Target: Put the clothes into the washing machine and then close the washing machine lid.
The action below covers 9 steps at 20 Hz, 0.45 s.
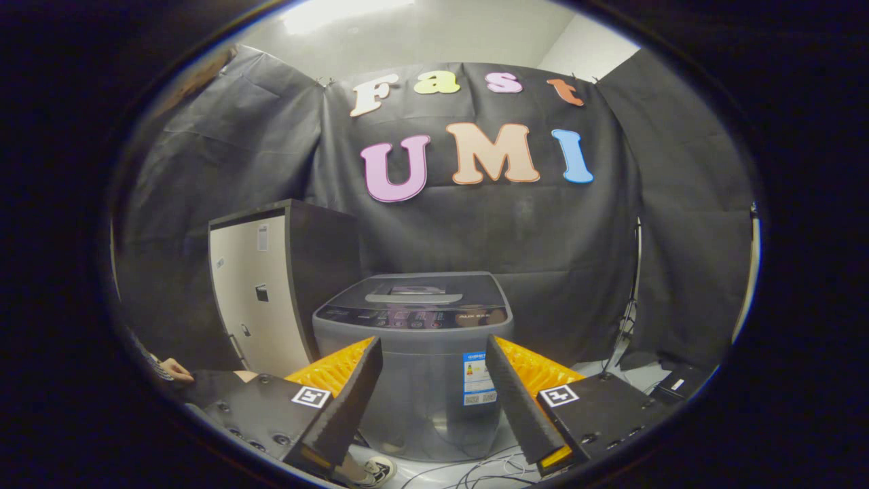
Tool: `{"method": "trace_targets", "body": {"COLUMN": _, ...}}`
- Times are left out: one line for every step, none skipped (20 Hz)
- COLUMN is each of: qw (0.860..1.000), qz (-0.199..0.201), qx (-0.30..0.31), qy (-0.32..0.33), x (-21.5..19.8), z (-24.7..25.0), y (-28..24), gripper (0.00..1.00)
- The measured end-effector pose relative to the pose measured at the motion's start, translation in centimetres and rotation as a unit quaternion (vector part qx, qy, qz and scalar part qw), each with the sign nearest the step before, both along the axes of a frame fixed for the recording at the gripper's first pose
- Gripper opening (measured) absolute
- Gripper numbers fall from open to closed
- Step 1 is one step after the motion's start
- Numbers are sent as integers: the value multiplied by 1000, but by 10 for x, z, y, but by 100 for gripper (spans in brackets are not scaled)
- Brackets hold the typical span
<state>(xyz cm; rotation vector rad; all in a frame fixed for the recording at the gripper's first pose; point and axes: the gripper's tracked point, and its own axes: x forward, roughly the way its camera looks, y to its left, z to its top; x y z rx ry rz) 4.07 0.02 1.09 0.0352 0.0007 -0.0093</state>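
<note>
Two fingers spread wide | tool (434, 380) empty | washing machine (414, 339) beyond, lid shut

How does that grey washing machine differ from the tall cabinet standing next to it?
The washing machine is low, grey and rounded; the cabinet rises taller, boxy, with a pale front and dark sides. The washing machine opens on top, its lid down; the cabinet's door is on its front, closed. The washing machine stands just beyond the open gripper, the cabinet off to one side. Both stand against the booth's black cloth wall.
</note>
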Motion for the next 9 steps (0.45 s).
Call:
{"method": "trace_targets", "body": {"qw": 1000, "qz": 0, "qx": 0, "qy": 0, "x": -1, "z": -1, "y": 0, "gripper": 96}}
{"method": "trace_targets", "body": {"qw": 1000, "qz": 0, "qx": 1, "qy": 0, "x": -1, "z": -1, "y": 0, "gripper": 96}}
{"method": "trace_targets", "body": {"qw": 1000, "qz": 0, "qx": 1, "qy": 0, "x": 0, "z": -2, "y": 0, "gripper": 96}}
{"method": "trace_targets", "body": {"qw": 1000, "qz": 0, "qx": 2, "qy": 0, "x": 0, "z": -1, "y": -1, "gripper": 96}}
{"method": "trace_targets", "body": {"qw": 1000, "qz": 0, "qx": 3, "qy": 0, "x": -1, "z": -2, "y": -1, "gripper": 96}}
{"method": "trace_targets", "body": {"qw": 1000, "qz": 0, "qx": 3, "qy": 0, "x": -1, "z": -1, "y": -1, "gripper": 96}}
{"method": "trace_targets", "body": {"qw": 1000, "qz": 0, "qx": 3, "qy": 0, "x": 0, "z": -2, "y": -1, "gripper": 96}}
{"method": "trace_targets", "body": {"qw": 1000, "qz": 0, "qx": 3, "qy": 0, "x": -1, "z": -1, "y": -1, "gripper": 96}}
{"method": "trace_targets", "body": {"qw": 1000, "qz": 0, "qx": 3, "qy": 0, "x": 0, "z": -1, "y": -1, "gripper": 96}}
